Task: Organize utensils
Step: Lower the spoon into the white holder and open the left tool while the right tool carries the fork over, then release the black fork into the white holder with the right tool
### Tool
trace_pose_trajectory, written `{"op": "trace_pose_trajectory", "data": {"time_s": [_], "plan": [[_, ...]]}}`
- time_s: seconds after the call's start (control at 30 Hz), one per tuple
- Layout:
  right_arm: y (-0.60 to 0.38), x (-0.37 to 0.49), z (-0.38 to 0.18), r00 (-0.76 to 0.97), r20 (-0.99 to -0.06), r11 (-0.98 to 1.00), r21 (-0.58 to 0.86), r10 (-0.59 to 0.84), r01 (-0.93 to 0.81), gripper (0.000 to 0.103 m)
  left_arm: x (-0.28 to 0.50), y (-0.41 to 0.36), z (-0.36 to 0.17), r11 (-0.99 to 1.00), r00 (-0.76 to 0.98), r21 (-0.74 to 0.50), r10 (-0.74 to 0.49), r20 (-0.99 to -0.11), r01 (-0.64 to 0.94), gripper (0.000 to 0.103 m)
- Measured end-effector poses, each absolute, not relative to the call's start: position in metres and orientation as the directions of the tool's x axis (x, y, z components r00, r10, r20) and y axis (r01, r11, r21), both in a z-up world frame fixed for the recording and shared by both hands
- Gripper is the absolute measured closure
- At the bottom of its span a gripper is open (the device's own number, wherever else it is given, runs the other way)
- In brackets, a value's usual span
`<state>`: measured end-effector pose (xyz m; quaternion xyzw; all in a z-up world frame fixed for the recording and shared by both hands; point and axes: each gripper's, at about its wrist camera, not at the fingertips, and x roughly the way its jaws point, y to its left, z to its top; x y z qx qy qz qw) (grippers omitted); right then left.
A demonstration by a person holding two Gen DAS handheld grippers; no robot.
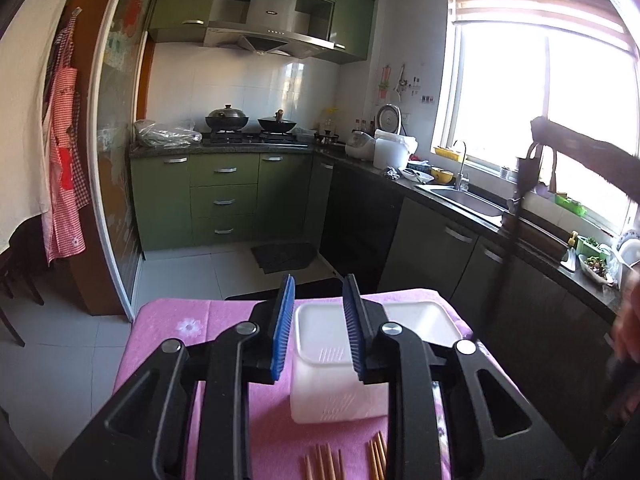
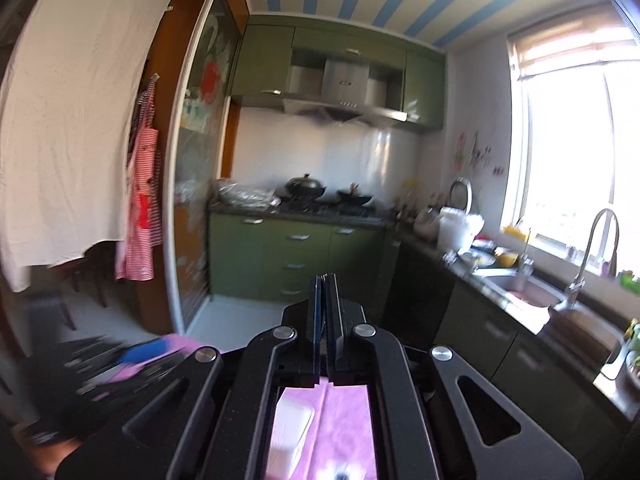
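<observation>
Only the left wrist view shows the brown wooden chopsticks [image 1: 344, 462] lying on the pink-clothed bench [image 1: 168, 320] before the white plastic holder [image 1: 336, 364], left gripper [image 1: 318, 334] fingers spread, right gripper [image 2: 325, 326] clenched empty (blurred).

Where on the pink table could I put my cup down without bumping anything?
The pink cloth is bare left of the white container, around the flower print out to the table's left edge. It is crowded in front of the container, where the chopsticks lie, and under the left hand-held gripper.
</observation>
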<state>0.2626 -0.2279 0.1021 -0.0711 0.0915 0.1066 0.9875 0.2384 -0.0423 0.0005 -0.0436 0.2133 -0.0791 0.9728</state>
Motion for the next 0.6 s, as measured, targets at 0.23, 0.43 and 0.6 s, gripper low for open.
{"op": "trace_pose_trajectory", "data": {"time_s": [0.23, 0.43, 0.6], "plan": [[-0.197, 0.311, 0.073, 0.972, -0.215, 0.965, -0.221, 0.096, -0.144, 0.1, 0.195, -0.024, -0.003, 0.99, 0.884, -0.097, -0.138, -0.446, 0.106, 0.073], [-0.198, 0.309, 0.037, 0.959, -0.262, 0.959, -0.225, 0.109, -0.171, 0.1, 0.186, -0.015, -0.02, 0.985, 0.822, -0.132, -0.163, -0.546, 0.108, 0.071], [-0.201, 0.296, 0.019, 0.946, -0.291, 0.953, -0.216, 0.144, -0.212, 0.099, 0.187, -0.015, -0.034, 0.984, 0.766, -0.134, -0.173, -0.619, 0.114, 0.07]]}}
